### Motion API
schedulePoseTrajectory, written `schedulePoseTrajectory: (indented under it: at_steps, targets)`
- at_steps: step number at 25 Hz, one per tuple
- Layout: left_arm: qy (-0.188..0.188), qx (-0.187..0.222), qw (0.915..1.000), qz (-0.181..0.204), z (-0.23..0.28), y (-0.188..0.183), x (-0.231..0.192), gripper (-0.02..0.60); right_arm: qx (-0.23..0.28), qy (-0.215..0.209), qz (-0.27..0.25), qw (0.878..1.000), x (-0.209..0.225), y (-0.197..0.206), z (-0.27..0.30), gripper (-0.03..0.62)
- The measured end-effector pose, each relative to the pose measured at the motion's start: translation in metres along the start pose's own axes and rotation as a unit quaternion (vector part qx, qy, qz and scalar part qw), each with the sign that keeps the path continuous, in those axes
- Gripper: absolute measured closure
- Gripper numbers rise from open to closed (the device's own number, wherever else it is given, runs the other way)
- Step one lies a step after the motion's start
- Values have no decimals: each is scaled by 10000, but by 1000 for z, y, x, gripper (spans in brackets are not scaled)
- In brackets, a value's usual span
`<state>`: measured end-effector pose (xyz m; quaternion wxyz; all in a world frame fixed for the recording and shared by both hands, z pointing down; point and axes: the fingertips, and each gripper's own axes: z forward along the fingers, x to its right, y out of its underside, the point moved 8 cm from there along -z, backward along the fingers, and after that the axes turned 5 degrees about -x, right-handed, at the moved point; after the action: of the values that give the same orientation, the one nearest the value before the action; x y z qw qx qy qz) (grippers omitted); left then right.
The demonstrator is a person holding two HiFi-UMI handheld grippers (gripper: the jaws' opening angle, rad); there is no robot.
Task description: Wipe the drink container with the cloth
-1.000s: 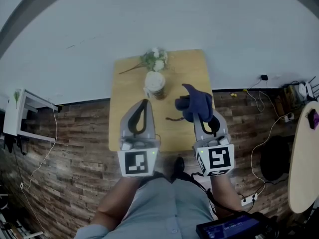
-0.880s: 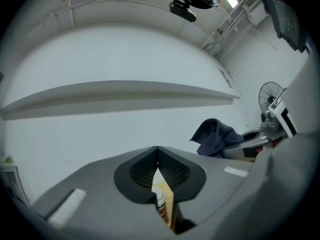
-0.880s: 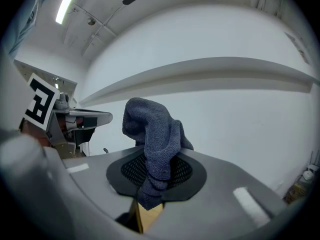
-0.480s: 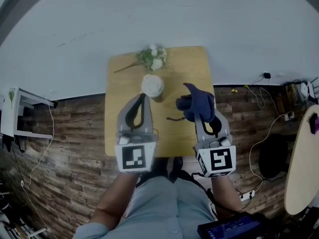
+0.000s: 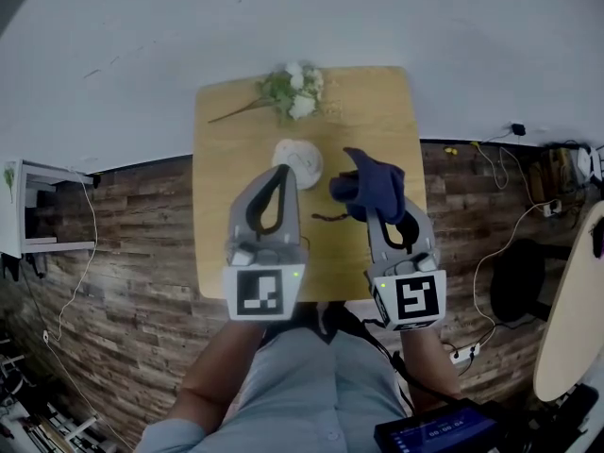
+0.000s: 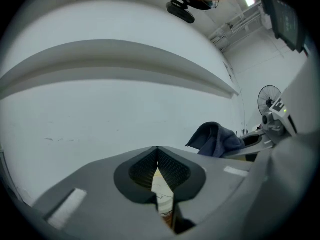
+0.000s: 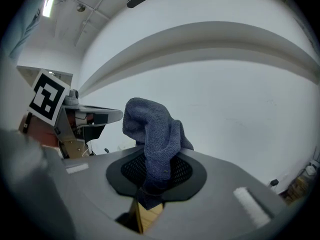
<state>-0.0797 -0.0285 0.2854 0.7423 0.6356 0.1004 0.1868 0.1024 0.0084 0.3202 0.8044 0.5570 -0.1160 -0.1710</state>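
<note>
Wood-plank floor (image 5: 123,253), small wooden desk (image 5: 226,215) pushed against a white wall (image 5: 283,17).

Nearest, at 6 o'clock in the head view: the person's torso, with both marker cubes just above it.

- **left gripper** (image 5: 279,170): jaws together at the tips with nothing clamped. Its own view (image 6: 157,150) shows only a slice of the cup through the slot below the tips. It reaches over the desk, and the tips end right by the container's near edge. Can't tell whether they touch.
- **right gripper** (image 5: 377,211): jaws clamped on the cloth (image 5: 373,185). In its own view (image 7: 155,176) the blue-grey cloth (image 7: 152,134) bunches up out of the jaws and a short tail hangs below. The cloth is held up off the desk.
- **drink container** (image 5: 300,159): white-lidded cup standing upright mid-desk. It sits just past the left gripper's tips and at 9 o'clock from the cloth, near it with a visible gap between them. No contact.
- **flowers** (image 5: 294,91): white sprig lying at 12 o'clock from the container, near the desk's far edge.

Progress, judged:
- The cloth is in the gripper and brought near the container, so pickup looks done.
- No wiping contact shows.
- Left to do: close the gap, rub the cloth over the lid and sides, and probably steady the cup with the free left gripper.
</note>
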Motion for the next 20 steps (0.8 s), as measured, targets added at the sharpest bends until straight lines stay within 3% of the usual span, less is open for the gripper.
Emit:
schedulePoseTrajectory:
  at_steps: [5, 9, 20]
  targets:
    - [100, -180, 9995, -244, 23, 21, -14, 569, -146, -89, 159, 9997, -8, 11, 32, 531]
    - [216, -297, 9991, -226, 36, 34, -18, 569, -263, -154, 181, 9994, -11, 23, 48, 531]
    - [364, -663, 9968, -255, 60, 64, -29, 569, -689, -303, -158, 9970, -19, 58, 87, 530]
